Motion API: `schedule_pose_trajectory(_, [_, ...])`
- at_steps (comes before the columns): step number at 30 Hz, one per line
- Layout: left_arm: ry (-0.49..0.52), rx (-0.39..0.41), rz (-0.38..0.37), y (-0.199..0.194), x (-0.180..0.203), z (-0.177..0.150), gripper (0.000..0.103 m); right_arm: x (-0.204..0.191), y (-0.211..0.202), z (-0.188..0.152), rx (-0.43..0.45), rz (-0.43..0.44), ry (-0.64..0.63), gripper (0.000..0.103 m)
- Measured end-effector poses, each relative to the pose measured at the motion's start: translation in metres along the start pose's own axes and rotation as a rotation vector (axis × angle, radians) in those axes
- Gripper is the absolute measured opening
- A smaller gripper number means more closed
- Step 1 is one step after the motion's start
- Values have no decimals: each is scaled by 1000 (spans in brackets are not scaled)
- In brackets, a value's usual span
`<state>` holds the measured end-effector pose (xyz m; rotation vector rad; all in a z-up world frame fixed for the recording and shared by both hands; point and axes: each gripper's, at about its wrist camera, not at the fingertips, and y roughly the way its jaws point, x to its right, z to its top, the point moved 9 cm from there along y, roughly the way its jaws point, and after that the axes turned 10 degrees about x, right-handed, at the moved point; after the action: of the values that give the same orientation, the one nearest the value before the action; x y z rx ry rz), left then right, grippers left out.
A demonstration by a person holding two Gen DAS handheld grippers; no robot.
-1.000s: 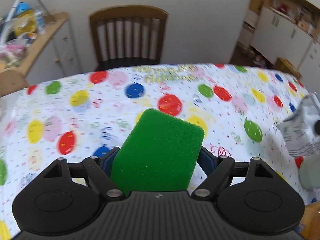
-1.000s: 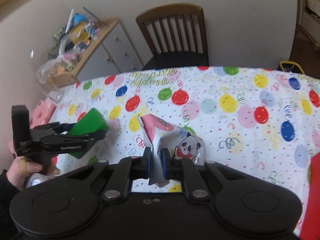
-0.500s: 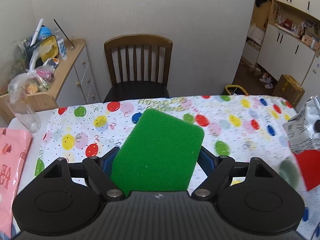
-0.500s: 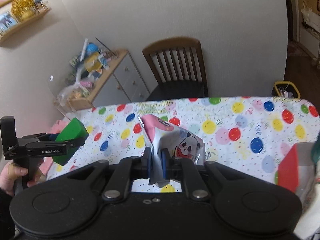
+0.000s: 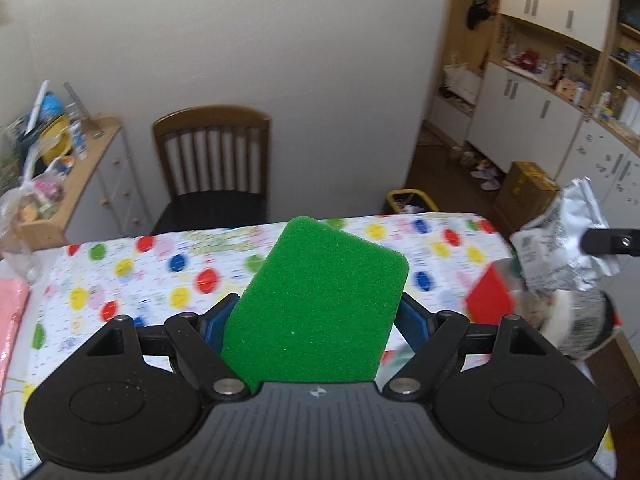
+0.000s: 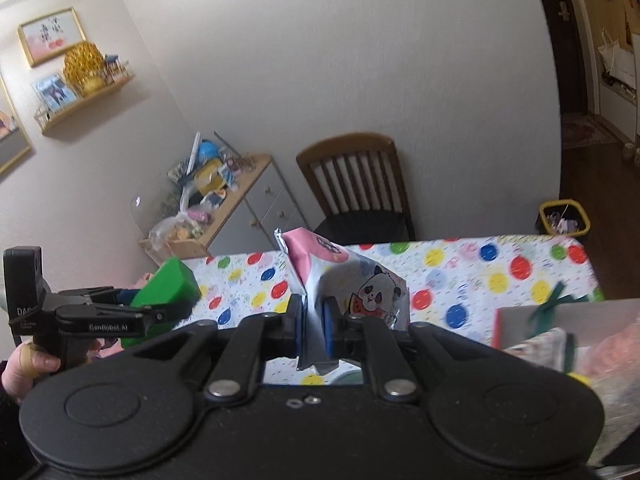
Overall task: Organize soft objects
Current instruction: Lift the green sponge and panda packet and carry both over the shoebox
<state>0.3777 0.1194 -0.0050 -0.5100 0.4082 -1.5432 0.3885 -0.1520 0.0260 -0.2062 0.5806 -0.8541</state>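
Left gripper (image 5: pixel 316 320), jaws set wide and clamped on the two long sides of a green sponge (image 5: pixel 320 304), which stands up between the blue finger pads (image 5: pixel 414 320) and tilts away over the table; the sponge fills the gap and hides the tabletop directly ahead of the fingers. Right gripper (image 6: pixel 314 326), jaws nearly closed, pinching the lower edge of a foil snack packet (image 6: pixel 352 280) printed with a panda; the packet rises above the fingertips and blocks the middle of the table behind it. Both loads are held clear above the balloon-print tablecloth (image 5: pixel 160 280). Beyond the fingers of each gripper stands a wooden slat-back chair (image 5: pixel 212 160) against the wall; to the left of it, a low cabinet (image 6: pixel 256 200) with a cluttered top. To the right of the left fingers, near the table's right edge, a blurred red box (image 5: pixel 490 300) with further indistinct packaging beside it, below the packet. To the right of the right fingers, a grey open box (image 6: pixel 560 332) with blurred contents. On the floor past the table, a yellow-rimmed basket (image 6: pixel 564 218). A hand (image 6: pixel 24 368) grips the left tool's handle.
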Motion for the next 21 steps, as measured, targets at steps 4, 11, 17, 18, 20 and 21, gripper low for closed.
schedule_pose_trajectory(4, [28, 15, -43, -5, 58, 5, 82, 28, -29, 11, 27, -6, 2, 9])
schedule_pose_trajectory(11, [49, 3, -137, -2, 156, 0, 82, 88, -69, 17, 51, -34, 21, 9])
schedule_pose_trajectory(17, [83, -23, -211, 10, 232, -11, 82, 143, -99, 9, 50, -76, 36, 9])
schedule_pose_trajectory(18, [91, -28, -221, 12, 244, -13, 82, 152, -103, 8, 49, -85, 38, 9])
schedule_pose_trajectory(20, [100, -40, -236, 19, 269, -18, 82, 170, -110, 5, 49, -101, 43, 9])
schedule_pose_trajectory(21, [104, -48, -246, 23, 281, -21, 82, 178, -113, 4, 49, -106, 47, 9])
